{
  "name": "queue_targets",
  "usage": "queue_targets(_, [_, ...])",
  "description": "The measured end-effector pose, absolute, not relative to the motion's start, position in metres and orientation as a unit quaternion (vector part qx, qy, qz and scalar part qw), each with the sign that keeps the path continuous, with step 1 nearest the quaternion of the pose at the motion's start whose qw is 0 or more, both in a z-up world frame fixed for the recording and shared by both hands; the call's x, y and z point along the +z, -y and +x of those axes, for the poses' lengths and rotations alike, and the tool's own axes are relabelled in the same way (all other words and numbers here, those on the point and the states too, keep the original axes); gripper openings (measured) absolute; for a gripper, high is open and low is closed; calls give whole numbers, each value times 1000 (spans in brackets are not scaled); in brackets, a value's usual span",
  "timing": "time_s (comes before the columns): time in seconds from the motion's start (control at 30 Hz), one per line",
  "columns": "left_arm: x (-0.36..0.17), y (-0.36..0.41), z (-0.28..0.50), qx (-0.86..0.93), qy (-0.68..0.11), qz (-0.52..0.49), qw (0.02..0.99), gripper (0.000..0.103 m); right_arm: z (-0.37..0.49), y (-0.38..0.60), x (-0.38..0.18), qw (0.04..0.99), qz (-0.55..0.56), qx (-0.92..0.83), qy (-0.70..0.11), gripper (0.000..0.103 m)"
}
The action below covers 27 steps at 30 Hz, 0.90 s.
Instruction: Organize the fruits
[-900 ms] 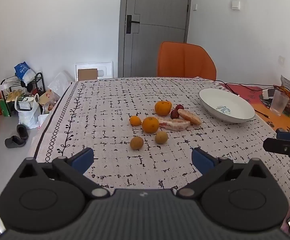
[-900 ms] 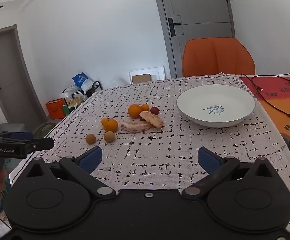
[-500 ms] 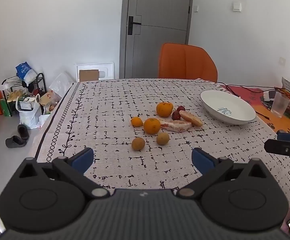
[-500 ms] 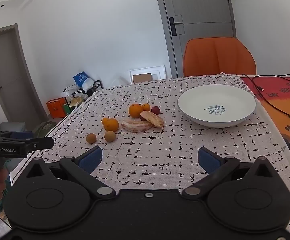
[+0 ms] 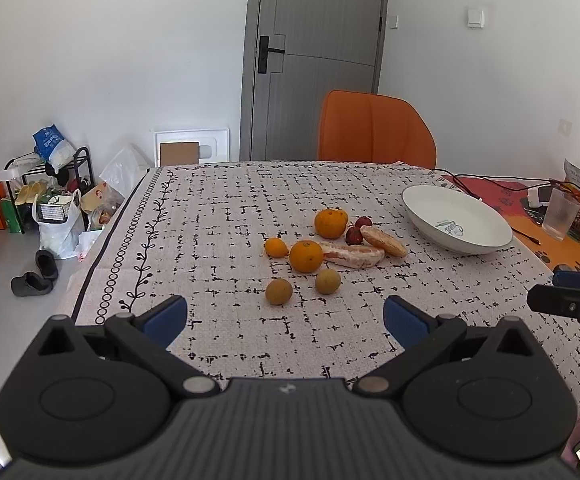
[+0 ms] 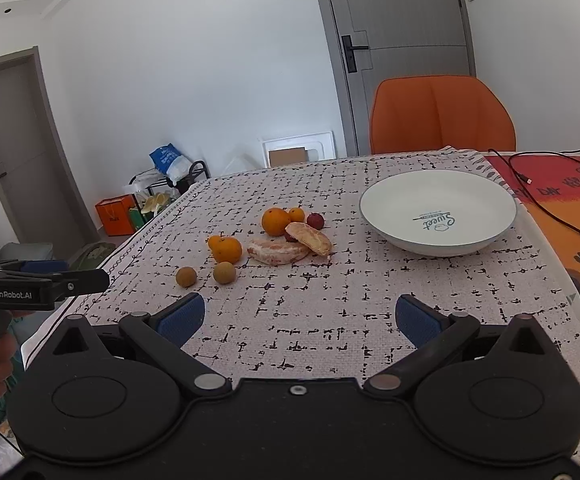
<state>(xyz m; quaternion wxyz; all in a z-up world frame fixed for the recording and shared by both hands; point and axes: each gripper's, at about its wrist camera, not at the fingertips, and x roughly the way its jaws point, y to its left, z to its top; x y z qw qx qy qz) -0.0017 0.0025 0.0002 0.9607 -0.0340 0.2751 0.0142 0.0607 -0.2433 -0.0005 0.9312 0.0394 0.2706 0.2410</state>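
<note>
left wrist view: fruits lie loose mid-desk [image 5: 209, 208] beside the empty plate [image 5: 418, 216]. both the left gripper [image 5: 285, 316] and right gripper [image 6: 300, 314] are spread, empty. round orange [image 5: 306, 256] likely firm, rolls easily; pinch across its middle. peeled segment [image 5: 354, 255] looks soft, so squeeze gently.

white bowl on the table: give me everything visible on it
The bowl is wide, shallow and white, glossy like glazed ceramic, with a thin dark line round the rim. Dark script reading "Sweet" is printed on its inner floor. It sits upright and empty on the patterned tablecloth, right of the fruit pile and near the cloth's right edge. Nothing touches it but the cloth; both grippers are well short of it.
</note>
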Motion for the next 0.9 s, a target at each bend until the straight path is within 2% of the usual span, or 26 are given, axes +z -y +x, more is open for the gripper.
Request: queue_targets(0.9, [2, -3, -5, 14, -265, -34, 964, 103, 60, 245, 3, 935, 32, 231, -266, 103])
